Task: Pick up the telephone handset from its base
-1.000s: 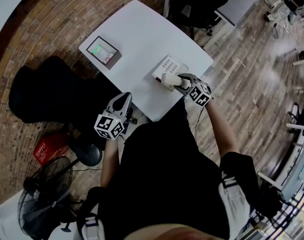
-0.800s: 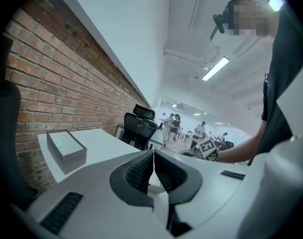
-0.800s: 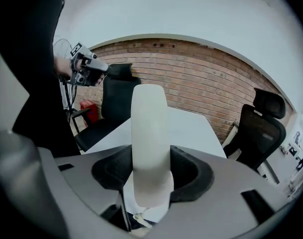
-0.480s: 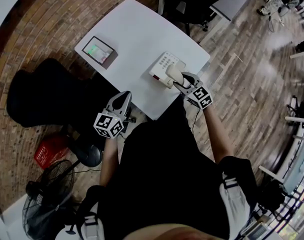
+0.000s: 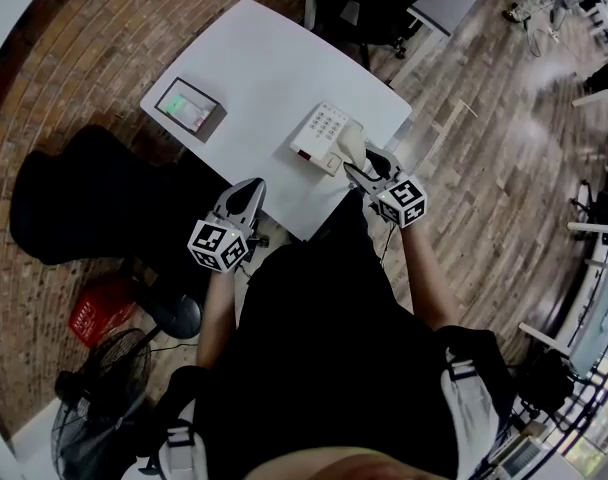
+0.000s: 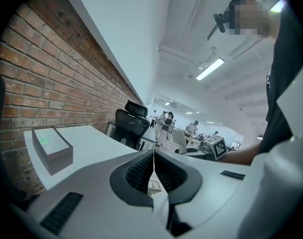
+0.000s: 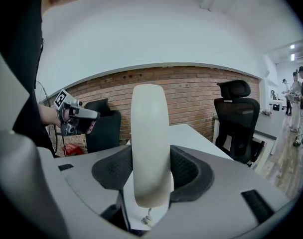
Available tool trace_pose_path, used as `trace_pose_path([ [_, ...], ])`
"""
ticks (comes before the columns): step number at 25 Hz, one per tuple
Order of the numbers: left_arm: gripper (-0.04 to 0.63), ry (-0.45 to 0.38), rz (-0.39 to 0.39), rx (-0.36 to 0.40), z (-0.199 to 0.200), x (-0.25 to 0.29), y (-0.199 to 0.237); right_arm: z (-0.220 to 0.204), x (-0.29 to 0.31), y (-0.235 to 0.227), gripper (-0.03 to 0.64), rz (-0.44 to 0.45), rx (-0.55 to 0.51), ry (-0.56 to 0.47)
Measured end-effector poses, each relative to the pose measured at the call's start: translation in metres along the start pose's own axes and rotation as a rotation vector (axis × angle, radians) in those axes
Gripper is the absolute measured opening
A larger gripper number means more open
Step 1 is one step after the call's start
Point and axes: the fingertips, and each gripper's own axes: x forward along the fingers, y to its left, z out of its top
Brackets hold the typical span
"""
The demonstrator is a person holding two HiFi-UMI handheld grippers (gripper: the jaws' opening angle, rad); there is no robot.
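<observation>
Two tools were in view. We recorded the right tool (image 5: 356, 165) clamped on the white telephone handset (image 5: 350, 144), its pads pressing both sides. The handset stood upright between them, cord at its lower end, over the near right end of the base (image 5: 317, 130) on the white tabletop (image 5: 274, 63). The left tool (image 5: 252, 188) was closed and empty, by the tabletop's near edge, well apart from the base.
</observation>
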Motion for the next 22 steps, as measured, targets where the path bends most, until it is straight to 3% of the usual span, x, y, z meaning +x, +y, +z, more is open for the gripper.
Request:
trace_pose_path([
  [9, 0.020, 0.016, -0.029, 0.012, -0.001, 0.010, -0.009, 0.003, -0.023, -0.012, 0.207, -0.045, 0.122, -0.111],
  [22, 0.020, 0.024, -0.030, 0.016, -0.005, 0.007, -0.013, 0.019, -0.047, -0.005, 0.207, -0.030, 0.148, -0.163],
])
